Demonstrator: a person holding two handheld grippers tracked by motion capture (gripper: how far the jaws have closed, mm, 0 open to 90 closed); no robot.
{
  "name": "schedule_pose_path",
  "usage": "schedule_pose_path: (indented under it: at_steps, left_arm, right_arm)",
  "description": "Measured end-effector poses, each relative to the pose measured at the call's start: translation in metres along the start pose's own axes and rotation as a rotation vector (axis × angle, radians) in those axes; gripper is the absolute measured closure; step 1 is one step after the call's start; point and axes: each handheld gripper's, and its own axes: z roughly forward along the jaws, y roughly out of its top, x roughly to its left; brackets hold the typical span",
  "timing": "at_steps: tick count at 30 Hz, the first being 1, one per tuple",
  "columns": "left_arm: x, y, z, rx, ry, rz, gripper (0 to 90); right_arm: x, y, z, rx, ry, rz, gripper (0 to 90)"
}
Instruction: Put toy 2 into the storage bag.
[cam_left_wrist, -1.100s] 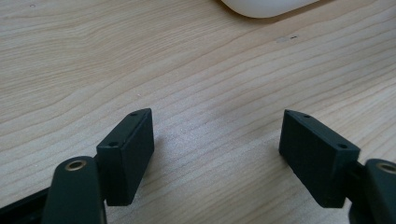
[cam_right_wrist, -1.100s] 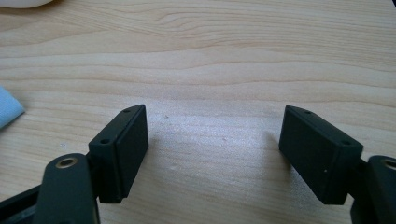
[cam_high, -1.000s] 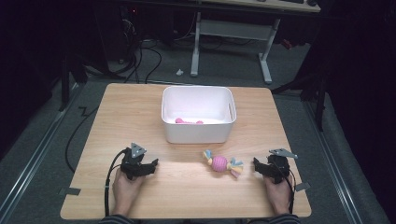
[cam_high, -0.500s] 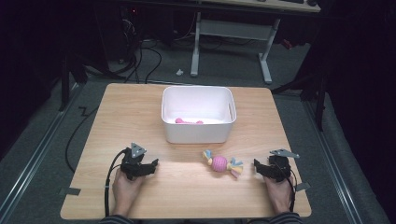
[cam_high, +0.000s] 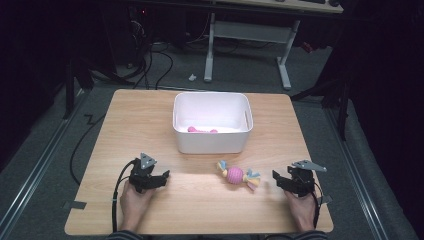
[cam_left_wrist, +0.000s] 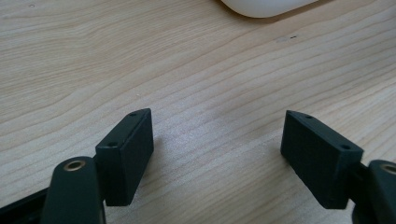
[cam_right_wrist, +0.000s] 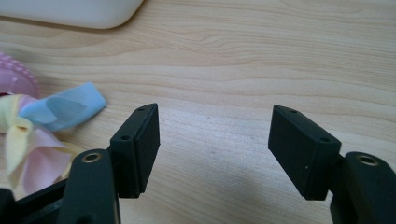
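I have the wooden desk (cam_high: 150, 125) in front of me from the high view, with a white bin (cam_high: 212, 145) standing near its middle, toward the far side. A small pink item (cam_high: 202, 130) lies inside the bin on its floor. On the near side of the bin, right of centre, rests a pink toy ball with pastel fabric tails (cam_high: 238, 175), flat on the desk and apart from the bin. My right gripper (cam_high: 280, 178) sits just beside the toy's tails, fingers (cam_right_wrist: 140, 140) released with bare wood between them; in the right gripper view the blue tail (cam_right_wrist: 65, 105) lies off to the left of them. My left gripper (cam_high: 161, 177) rests on the desk's near left, well apart from the toy, fingers (cam_left_wrist: 130, 149) spread and grasping nothing.
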Motion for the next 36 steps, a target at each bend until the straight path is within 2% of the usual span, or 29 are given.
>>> schedule_pose_path:
  at_steps: [3, 11, 12, 15, 18, 36]
  left_arm:
    - [0.000, 0.000, 0.000, 0.000, 0.000, 0.000, 25.4]
    - [0.000, 0.000, 0.000, 0.001, -0.004, -0.002, 25.6]
    - [0.000, 0.000, 0.000, 0.001, -0.004, -0.002, 25.7]
    - [0.000, 0.000, 0.000, 0.001, -0.004, -0.002, 25.7]
    - [0.000, 0.000, 0.000, 0.002, -0.003, -0.002, 25.6]
    - [0.000, 0.000, 0.000, 0.001, -0.001, -0.001, 25.4]
  right_arm:
    - [0.003, 0.001, -0.004, 0.001, 0.014, 0.002, 34.2]
    - [0.015, 0.005, -0.010, 0.004, 0.046, -0.045, 34.3]
    - [0.019, 0.008, -0.012, -0.008, 0.054, -0.064, 34.3]
    - [0.023, 0.010, -0.015, -0.011, 0.064, -0.064, 34.3]
    - [0.030, 0.015, -0.018, -0.017, 0.082, -0.090, 34.6]
    - [0.056, 0.029, -0.021, -0.029, 0.138, -0.168, 34.9]
